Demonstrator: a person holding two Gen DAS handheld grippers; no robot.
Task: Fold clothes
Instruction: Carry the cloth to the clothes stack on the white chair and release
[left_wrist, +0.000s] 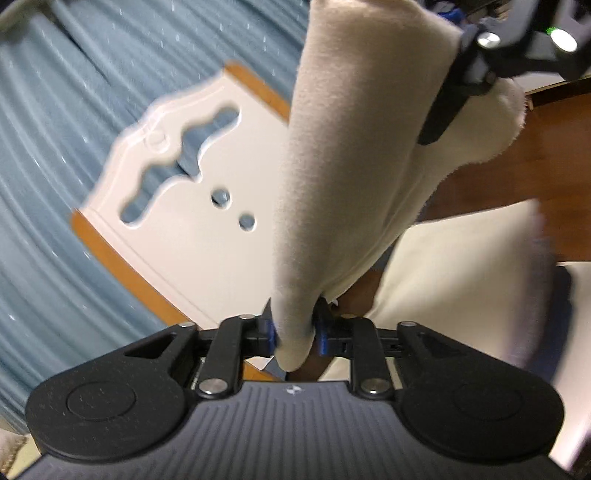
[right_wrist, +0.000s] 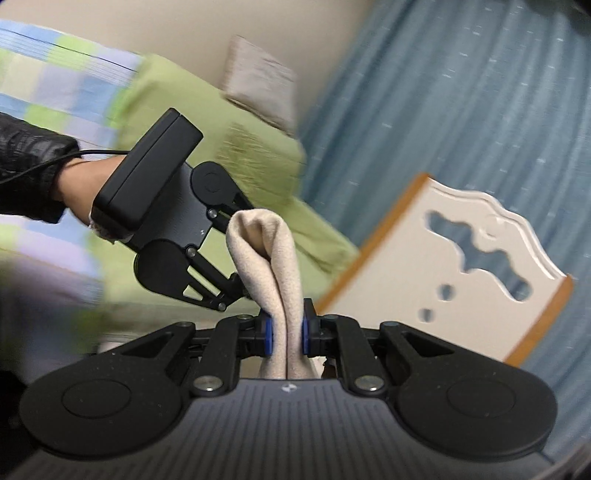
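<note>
In front of the white carved headboard with orange wooden trim (left_wrist: 177, 206), a cream-beige, soft fleecy garment (left_wrist: 351, 155) hangs in the air, stretched between the two tools. The left gripper (left_wrist: 295, 338) is clenched on a bunched fold of the garment, the blue pads pressing it from both sides, and the cloth runs up and away from the headboard toward the right gripper (left_wrist: 476, 48), seen in the upper corner of the left wrist view. In the right wrist view the right gripper (right_wrist: 287, 336) is likewise clamped on a doubled thickness of the same fabric (right_wrist: 273, 273), which arches over to the left gripper (right_wrist: 240, 251) just beside it, on the side away from the headboard (right_wrist: 461, 266). The blue-grey pleated curtain (right_wrist: 461, 110) hangs behind the headboard, and a lime-green blanket (right_wrist: 192, 122) lies on the side away from it. The cloth looks light, limp and slightly grippy, so it should drape and sag rather than hold a shape; it seems unlikely to slip from the pads. Holding it at edges or corners, kept taut and well apart, would likely give cleaner creases than these bunched grips.
</note>
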